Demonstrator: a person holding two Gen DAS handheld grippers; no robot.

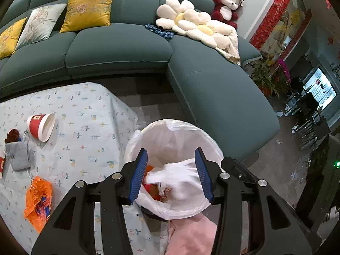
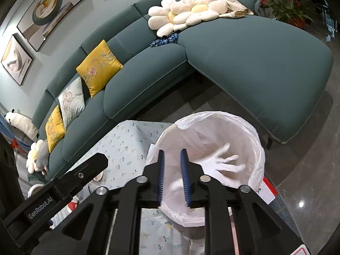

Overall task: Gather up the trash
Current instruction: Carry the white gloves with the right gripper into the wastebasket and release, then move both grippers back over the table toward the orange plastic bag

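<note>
A round bin with a white liner (image 1: 170,125) (image 2: 214,114) stands beside the table. My left gripper (image 1: 171,150) hangs over it, open, with a blurred white glove (image 1: 180,176) loose between and below its blue pads; orange scraps (image 1: 152,191) lie deeper in the bin. My right gripper (image 2: 172,151) is over the same bin, its jaws a little apart and bare. A white glove (image 2: 221,165), blurred, is inside the liner just past the right finger. On the table lie a tipped red paper cup (image 1: 40,127) and a crumpled orange wrapper (image 1: 38,199).
The table wears a pale floral cloth (image 1: 85,127) and also holds a grey pouch (image 1: 19,157). A teal corner sofa (image 1: 212,85) with cushions wraps behind the bin. Pink fabric (image 1: 191,233) lies under the left gripper. The other gripper's black body (image 2: 63,180) shows at left.
</note>
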